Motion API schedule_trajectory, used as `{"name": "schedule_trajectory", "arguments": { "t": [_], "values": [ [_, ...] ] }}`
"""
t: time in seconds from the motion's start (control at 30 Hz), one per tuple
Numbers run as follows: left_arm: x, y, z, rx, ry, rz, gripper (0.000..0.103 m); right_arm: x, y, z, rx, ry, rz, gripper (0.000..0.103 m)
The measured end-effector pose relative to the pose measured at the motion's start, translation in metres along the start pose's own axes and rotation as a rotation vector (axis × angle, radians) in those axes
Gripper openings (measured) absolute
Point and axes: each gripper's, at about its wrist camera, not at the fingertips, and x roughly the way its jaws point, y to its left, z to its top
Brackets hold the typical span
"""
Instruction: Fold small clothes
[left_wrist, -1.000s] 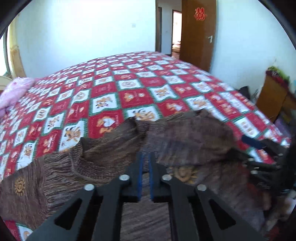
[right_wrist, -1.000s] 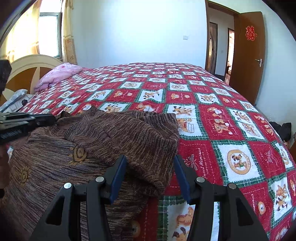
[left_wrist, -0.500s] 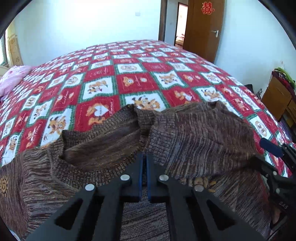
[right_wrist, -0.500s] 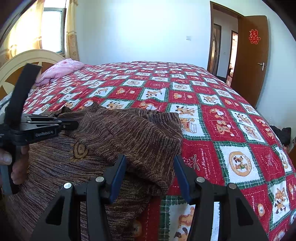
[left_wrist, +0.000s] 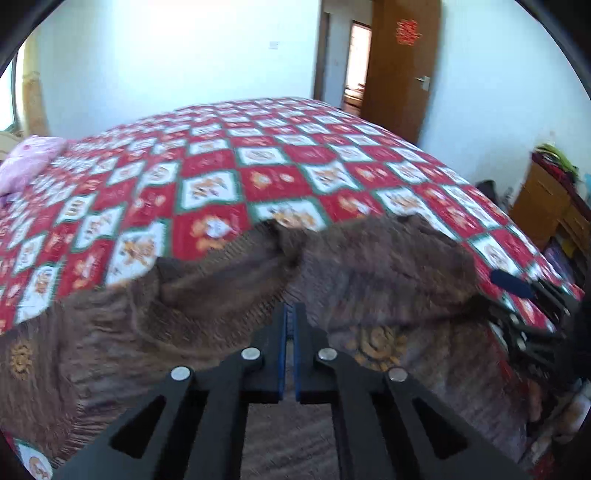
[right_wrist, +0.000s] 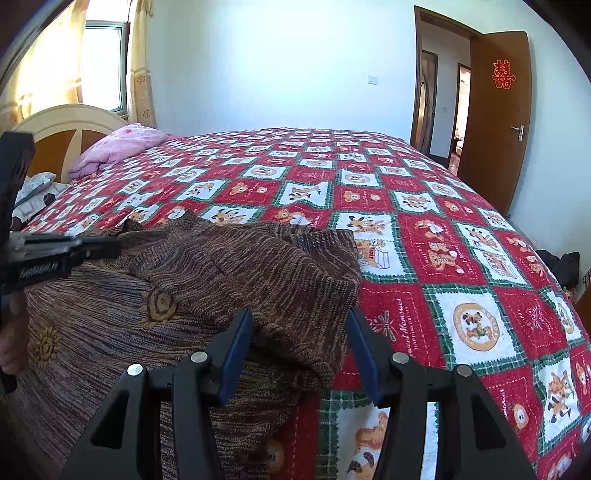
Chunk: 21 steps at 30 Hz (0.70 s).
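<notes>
A brown knitted sweater (right_wrist: 236, 280) with orange sun motifs lies on the bed, one sleeve folded across its chest. My right gripper (right_wrist: 301, 332) is open and straddles the folded sleeve's edge without pressing on it. It shows at the right edge of the left wrist view as the right gripper (left_wrist: 524, 295). My left gripper (left_wrist: 291, 314) hovers over the sweater (left_wrist: 369, 273) just below its collar (left_wrist: 229, 273). Its jaws are opening and stand a thin slit apart, with no cloth between them. A hand carries the left gripper (right_wrist: 107, 247) at the left edge of the right wrist view.
The bed wears a red, white and green checked quilt (right_wrist: 424, 229) with cartoon animals. A pink pillow (right_wrist: 122, 147) lies by the headboard (right_wrist: 66, 125). A brown door (right_wrist: 495, 122) stands open at the far right. A wooden cabinet (left_wrist: 546, 199) stands beside the bed.
The left gripper's jaws narrowed from a wider gap to a slit, and it shifted over the collar area, its view now blurred. The right gripper and the sweater have kept still.
</notes>
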Motion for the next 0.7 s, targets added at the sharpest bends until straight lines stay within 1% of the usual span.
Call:
{"name": "schedule_trajectory", "arguments": {
  "t": [0.03,0.07,0.13,0.17,0.23,0.27,0.3,0.33,0.37,0.43,0.5,0.6,0.7],
  "values": [
    [0.005,0.003,0.004,-0.019,0.015,-0.014,0.024,0.0,0.0,0.0,-0.003,0.0,-0.001,0.054],
    [0.011,0.006,0.008,-0.038,0.02,-0.022,0.042,-0.001,0.001,0.0,-0.007,-0.001,0.0,0.054],
    [0.018,0.005,0.012,-0.035,0.012,-0.009,0.059,-0.001,0.002,0.0,-0.01,-0.003,0.001,0.054],
    [0.022,0.004,0.012,-0.027,0.013,-0.002,0.059,-0.001,0.002,0.0,-0.01,-0.004,0.0,0.054],
    [0.036,-0.001,0.013,-0.013,0.041,-0.001,0.059,-0.001,0.001,0.0,-0.01,-0.003,0.0,0.054],
    [0.041,-0.002,0.013,-0.008,0.05,-0.001,0.054,0.0,0.001,0.0,-0.009,-0.001,0.002,0.054],
    [0.049,-0.006,0.011,0.008,0.064,0.002,0.043,0.001,0.001,0.001,-0.01,0.001,0.003,0.054],
    [0.053,-0.008,0.009,0.018,0.076,0.002,0.006,0.001,0.001,0.001,-0.011,0.001,0.002,0.054],
    [0.052,-0.009,0.008,0.018,0.077,-0.002,0.006,0.001,0.001,0.001,-0.016,0.0,0.0,0.054],
    [0.038,-0.012,0.006,0.027,0.03,0.016,0.006,0.001,0.002,0.001,-0.025,-0.003,-0.007,0.054],
    [0.023,-0.013,0.006,0.039,0.001,0.032,0.005,0.001,0.004,0.001,-0.035,-0.006,-0.006,0.054],
    [0.007,-0.008,0.005,0.026,-0.015,0.011,0.005,0.003,0.007,0.0,-0.05,0.003,-0.009,0.054],
    [-0.012,0.001,-0.001,-0.024,-0.011,-0.025,0.005,-0.003,0.004,0.0,-0.038,-0.019,-0.015,0.054]
  ]
}}
